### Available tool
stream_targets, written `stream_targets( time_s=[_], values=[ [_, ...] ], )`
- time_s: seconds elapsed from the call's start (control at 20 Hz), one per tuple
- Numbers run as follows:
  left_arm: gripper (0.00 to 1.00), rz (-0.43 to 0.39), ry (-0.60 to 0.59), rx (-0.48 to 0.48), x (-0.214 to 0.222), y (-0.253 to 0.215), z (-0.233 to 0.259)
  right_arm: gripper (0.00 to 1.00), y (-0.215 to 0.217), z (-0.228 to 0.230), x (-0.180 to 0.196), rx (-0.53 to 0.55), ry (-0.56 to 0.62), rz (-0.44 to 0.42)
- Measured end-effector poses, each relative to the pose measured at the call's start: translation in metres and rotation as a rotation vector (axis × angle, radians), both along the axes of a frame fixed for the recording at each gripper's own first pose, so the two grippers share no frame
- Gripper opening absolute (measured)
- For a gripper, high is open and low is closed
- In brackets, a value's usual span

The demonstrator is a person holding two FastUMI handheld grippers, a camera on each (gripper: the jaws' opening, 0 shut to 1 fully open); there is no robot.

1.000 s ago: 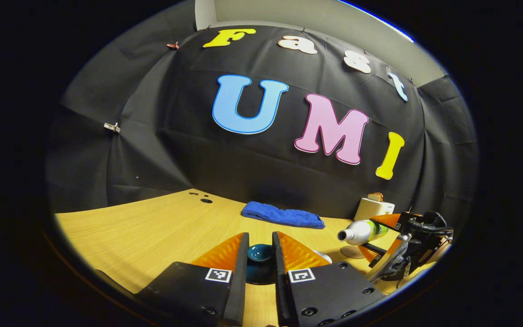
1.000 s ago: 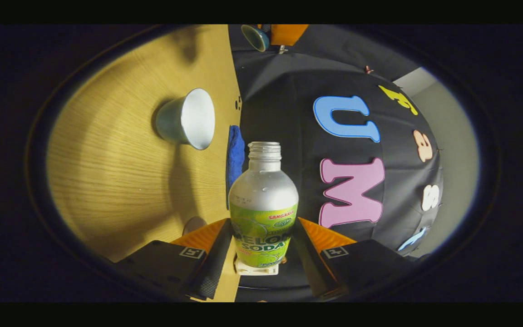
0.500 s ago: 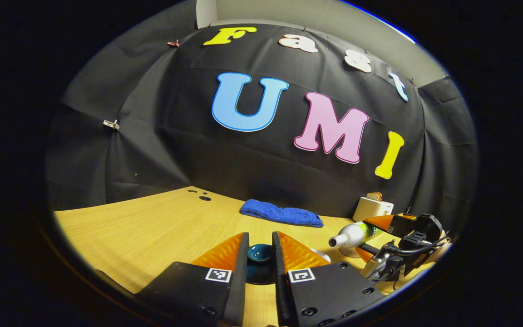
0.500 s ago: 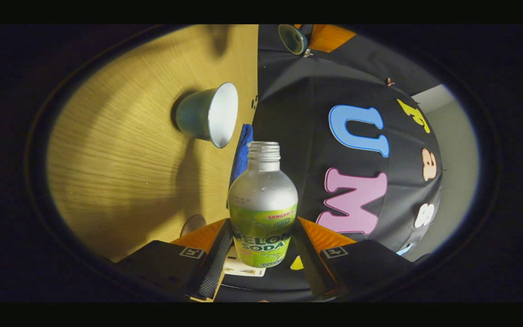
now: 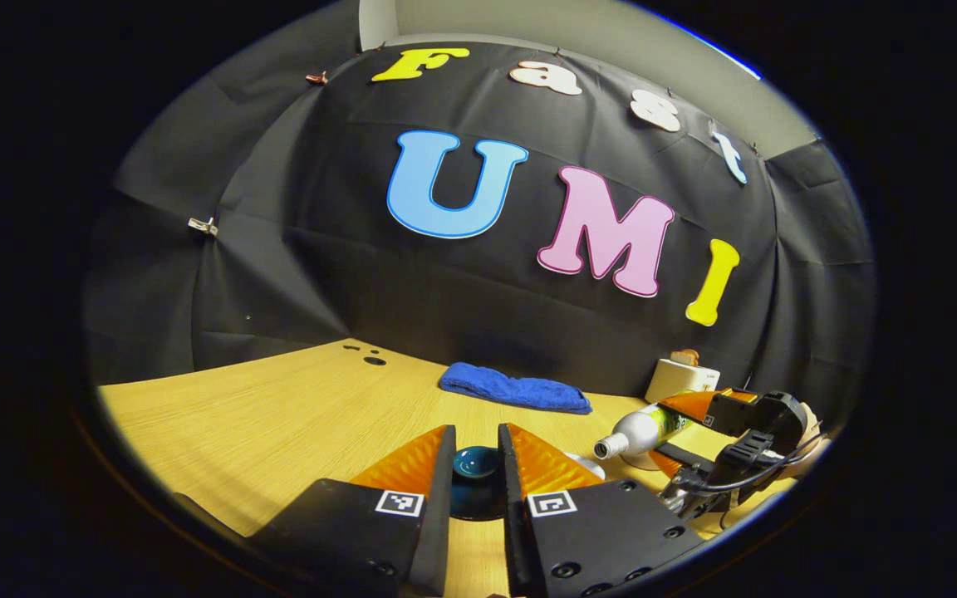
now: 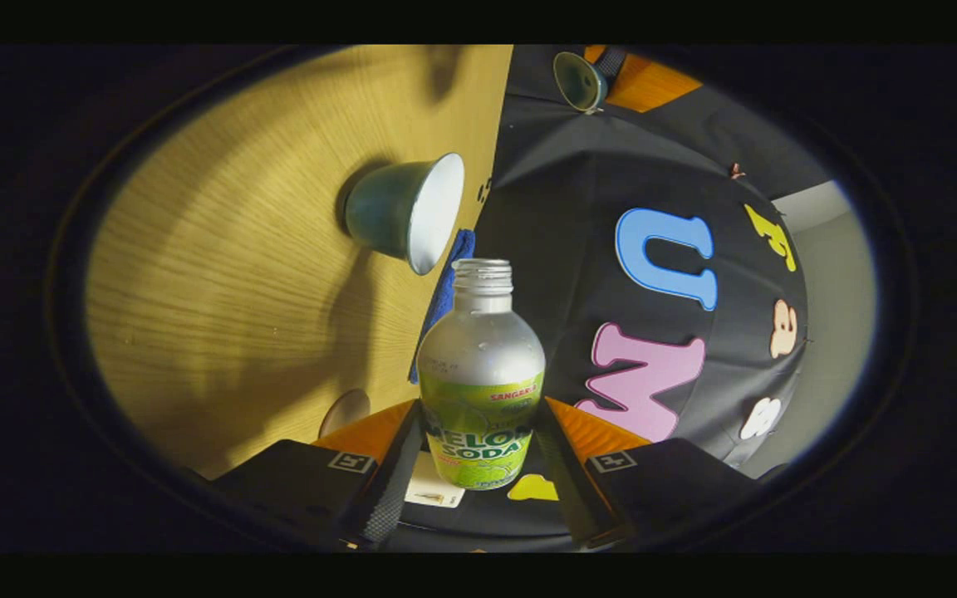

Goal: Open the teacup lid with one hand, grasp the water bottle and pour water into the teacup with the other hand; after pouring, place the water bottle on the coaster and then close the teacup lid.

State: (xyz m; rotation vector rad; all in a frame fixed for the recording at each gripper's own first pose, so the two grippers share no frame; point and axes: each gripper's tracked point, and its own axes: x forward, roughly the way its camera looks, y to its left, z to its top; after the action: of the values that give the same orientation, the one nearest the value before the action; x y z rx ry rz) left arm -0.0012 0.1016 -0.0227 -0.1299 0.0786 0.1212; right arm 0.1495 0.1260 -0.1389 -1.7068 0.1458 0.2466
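Observation:
My left gripper point(image 5: 475, 430) is shut on the knob of the dark teal lid point(image 5: 476, 463), holding it above the wooden table point(image 5: 279, 423). To the right, my right gripper point(image 5: 678, 433) grips the silver and green water bottle point(image 5: 640, 427), which lies tilted with its open mouth pointing left and slightly down. In the right gripper view the bottle point(image 6: 481, 390) sits between the fingers of the right gripper point(image 6: 480, 409). Its mouth is close to the open teacup point(image 6: 402, 212), teal outside and white inside. The lifted lid point(image 6: 578, 81) appears beyond the cup. A round coaster point(image 6: 344, 411) lies near the bottle's base.
A folded blue cloth point(image 5: 516, 390) lies at the back of the table by the wall. A small white box point(image 5: 682, 378) stands at the back right. Small dark holes point(image 5: 375, 360) mark the tabletop at the back left.
The right gripper has tipped the bottle further, its mouth dropping lower and moving left toward the teacup. The left gripper holds the lid still.

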Motion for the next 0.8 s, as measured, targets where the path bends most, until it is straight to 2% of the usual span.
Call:
stream_targets(
  time_s=[0.15, 0.2, 0.25, 0.45, 0.55, 0.6, 0.8],
  values=[
    [0.31, -0.001, 0.002, 0.0, 0.0, 0.0, -0.002, 0.78, 0.0, 0.002, 0.004, -0.033, -0.011, 0.013],
    [0.31, -0.001, 0.001, 0.001, 0.0, -0.001, -0.001, 0.75, -0.001, 0.003, 0.004, -0.038, -0.009, 0.015],
    [0.31, 0.0, 0.001, 0.002, 0.0, -0.001, -0.001, 0.78, -0.001, 0.003, 0.005, -0.044, -0.011, 0.018],
    [0.31, 0.002, 0.006, 0.0, 0.0, 0.0, -0.003, 0.78, 0.0, 0.007, 0.004, -0.064, -0.021, 0.031],
    [0.31, 0.007, 0.005, -0.001, -0.001, 0.001, -0.002, 0.75, 0.001, 0.01, 0.004, -0.079, -0.028, 0.039],
    [0.31, 0.009, 0.002, 0.0, 0.0, 0.002, -0.002, 0.78, 0.001, 0.011, 0.005, -0.088, -0.031, 0.043],
    [0.31, 0.01, 0.0, 0.002, 0.0, 0.001, -0.002, 0.78, 0.0, 0.018, 0.007, -0.119, -0.049, 0.06]
  ],
)
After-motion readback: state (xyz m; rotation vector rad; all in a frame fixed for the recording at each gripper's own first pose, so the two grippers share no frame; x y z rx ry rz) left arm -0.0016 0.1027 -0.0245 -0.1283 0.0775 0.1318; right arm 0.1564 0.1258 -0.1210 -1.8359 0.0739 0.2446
